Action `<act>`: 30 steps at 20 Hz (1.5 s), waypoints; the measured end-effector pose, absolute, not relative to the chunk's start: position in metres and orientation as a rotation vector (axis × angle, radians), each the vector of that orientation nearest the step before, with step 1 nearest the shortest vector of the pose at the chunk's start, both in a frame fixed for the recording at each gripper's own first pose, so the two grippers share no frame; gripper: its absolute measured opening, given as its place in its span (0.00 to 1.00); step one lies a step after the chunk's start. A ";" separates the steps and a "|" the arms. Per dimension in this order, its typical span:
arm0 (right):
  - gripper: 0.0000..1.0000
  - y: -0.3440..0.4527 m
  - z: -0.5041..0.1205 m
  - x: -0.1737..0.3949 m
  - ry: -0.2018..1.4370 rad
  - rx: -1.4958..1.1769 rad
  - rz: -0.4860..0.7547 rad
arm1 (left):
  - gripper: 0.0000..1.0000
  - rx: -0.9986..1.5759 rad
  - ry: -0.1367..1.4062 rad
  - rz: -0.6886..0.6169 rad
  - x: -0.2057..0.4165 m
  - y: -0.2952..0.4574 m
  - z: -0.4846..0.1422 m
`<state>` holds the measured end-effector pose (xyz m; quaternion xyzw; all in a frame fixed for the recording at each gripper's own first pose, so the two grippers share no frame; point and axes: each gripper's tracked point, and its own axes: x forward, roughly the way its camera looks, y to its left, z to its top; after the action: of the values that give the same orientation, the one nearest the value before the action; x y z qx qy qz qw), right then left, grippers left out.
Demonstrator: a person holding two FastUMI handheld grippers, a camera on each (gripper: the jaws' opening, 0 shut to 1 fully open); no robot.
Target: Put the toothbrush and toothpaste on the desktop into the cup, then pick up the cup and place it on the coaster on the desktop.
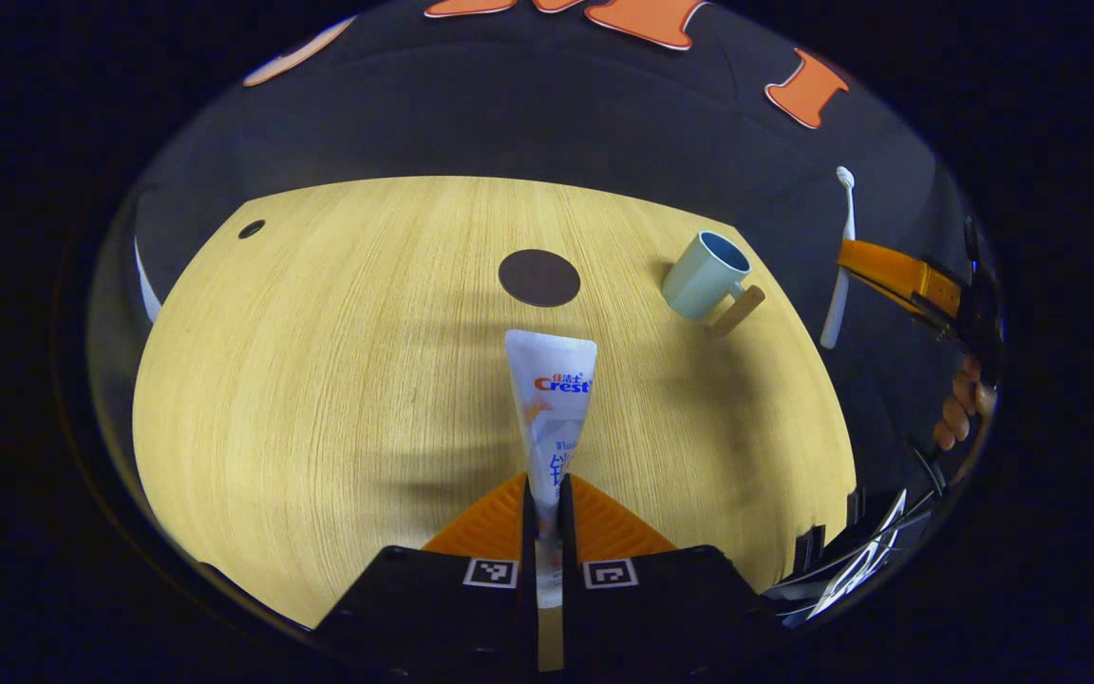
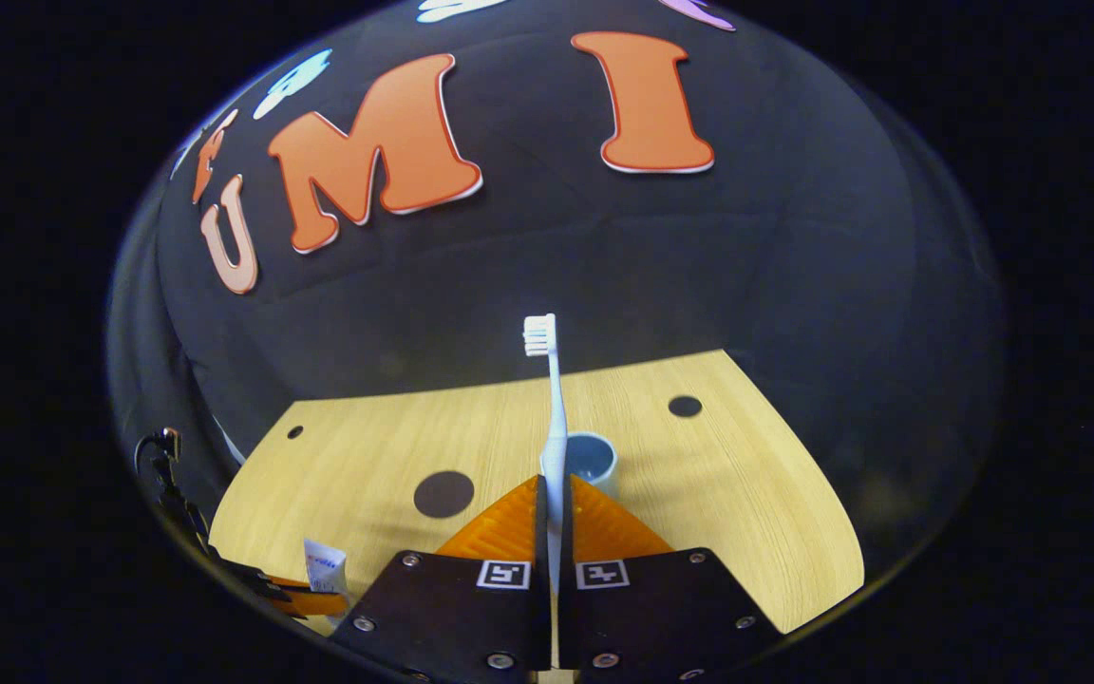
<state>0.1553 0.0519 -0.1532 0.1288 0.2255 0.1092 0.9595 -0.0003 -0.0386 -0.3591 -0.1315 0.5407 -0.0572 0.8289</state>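
The white toothpaste tube with red and blue print is clamped between the two fingers of the left hand-held gripper, its flat crimped end pointing forward above the pale wood-grain surface. In the right gripper view the same tube shows at the lower left edge. The white slim-handled toothbrush stands upright, bristles at the top, pinched at its lower handle by the right hand-held gripper; in the left gripper view it hangs off to the right of the surface, held by that gripper, with the fingers of the person's hand below. The pale blue-green cup with a wooden handle rests on the surface near its far right edge, mouth open. The dark round coaster lies flat to the left of the cup, apart from it. In the right gripper view the cup sits just behind the toothbrush handle, and the coaster lies to its left.
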 end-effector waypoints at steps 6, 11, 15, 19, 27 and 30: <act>0.03 0.054 -0.135 0.206 0.261 0.252 0.278 | 0.11 -0.301 1.122 -0.045 -0.002 -0.042 -0.351; 0.04 0.058 -0.139 0.238 0.158 0.231 0.302 | 0.11 -0.304 1.131 -0.011 -0.002 -0.044 -0.354; 0.03 0.064 -0.166 0.253 0.130 0.233 0.306 | 0.11 -0.293 1.135 0.005 -0.001 -0.044 -0.357; 0.03 0.067 -0.193 0.267 0.115 0.236 0.302 | 0.11 -0.293 1.141 0.013 -0.001 -0.045 -0.361; 0.04 0.074 -0.235 0.271 0.133 0.206 0.295 | 0.11 -0.281 1.125 0.007 0.001 -0.046 -0.363; 0.06 0.073 -0.238 0.270 0.161 0.215 0.284 | 0.11 -0.261 1.114 -0.012 0.004 -0.050 -0.361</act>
<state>0.2698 0.0733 -0.2382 0.1066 0.0799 0.1411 0.9810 0.0038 -0.0496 -0.3613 -0.1234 0.5273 -0.0055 0.8407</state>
